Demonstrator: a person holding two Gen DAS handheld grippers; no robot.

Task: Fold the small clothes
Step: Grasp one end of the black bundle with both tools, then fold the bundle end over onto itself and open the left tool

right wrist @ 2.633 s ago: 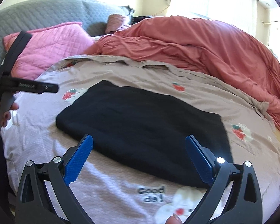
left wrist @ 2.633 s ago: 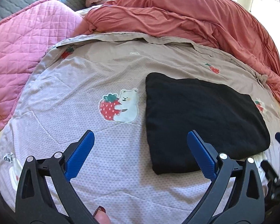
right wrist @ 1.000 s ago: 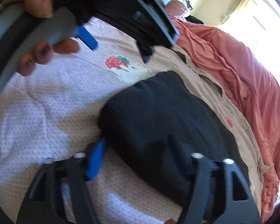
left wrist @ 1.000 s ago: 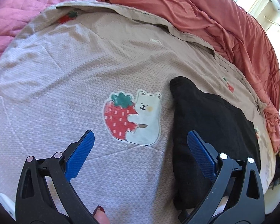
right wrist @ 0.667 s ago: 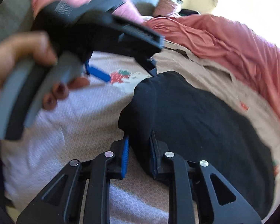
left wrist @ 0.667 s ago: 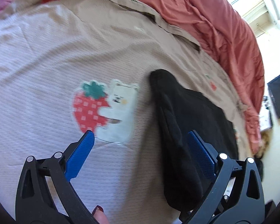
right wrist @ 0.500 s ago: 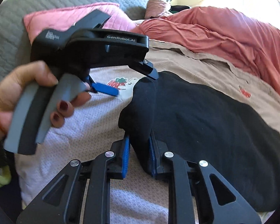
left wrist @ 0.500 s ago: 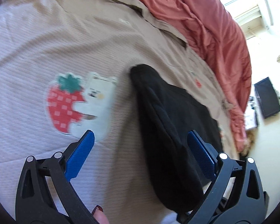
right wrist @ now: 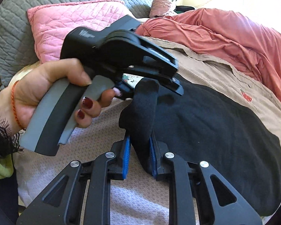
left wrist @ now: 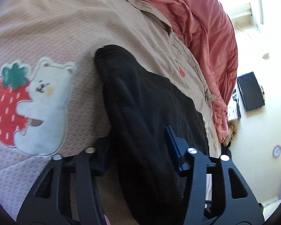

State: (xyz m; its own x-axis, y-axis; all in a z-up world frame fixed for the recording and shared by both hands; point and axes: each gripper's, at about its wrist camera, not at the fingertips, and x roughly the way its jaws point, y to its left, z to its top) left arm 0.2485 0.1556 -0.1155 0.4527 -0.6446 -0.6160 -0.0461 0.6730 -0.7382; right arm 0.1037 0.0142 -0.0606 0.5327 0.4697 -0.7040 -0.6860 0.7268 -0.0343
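Observation:
A folded black garment [left wrist: 151, 101] lies on the beige patterned bedspread [left wrist: 65, 24]; it also shows in the right wrist view [right wrist: 215, 120]. My left gripper [left wrist: 138, 150] has its blue pads closing around the garment's raised left edge, with thick cloth between them. My right gripper [right wrist: 139, 150] is shut on the same edge nearer the front and holds it lifted off the bed. The left gripper [right wrist: 149, 91] shows in the right wrist view, held by a hand, its fingers at the edge's far corner.
A strawberry-and-bear print [left wrist: 26, 105] is left of the garment. A rumpled salmon duvet [right wrist: 224, 31] lies along the far side. A pink quilted pillow [right wrist: 65, 22] and grey headboard [right wrist: 15, 22] are at the back left. A dark screen [left wrist: 250, 91] stands beyond the bed.
My left gripper moved in over the garment's left edge and its jaws narrowed around it from wide open. My right gripper stayed shut on the edge, holding it raised.

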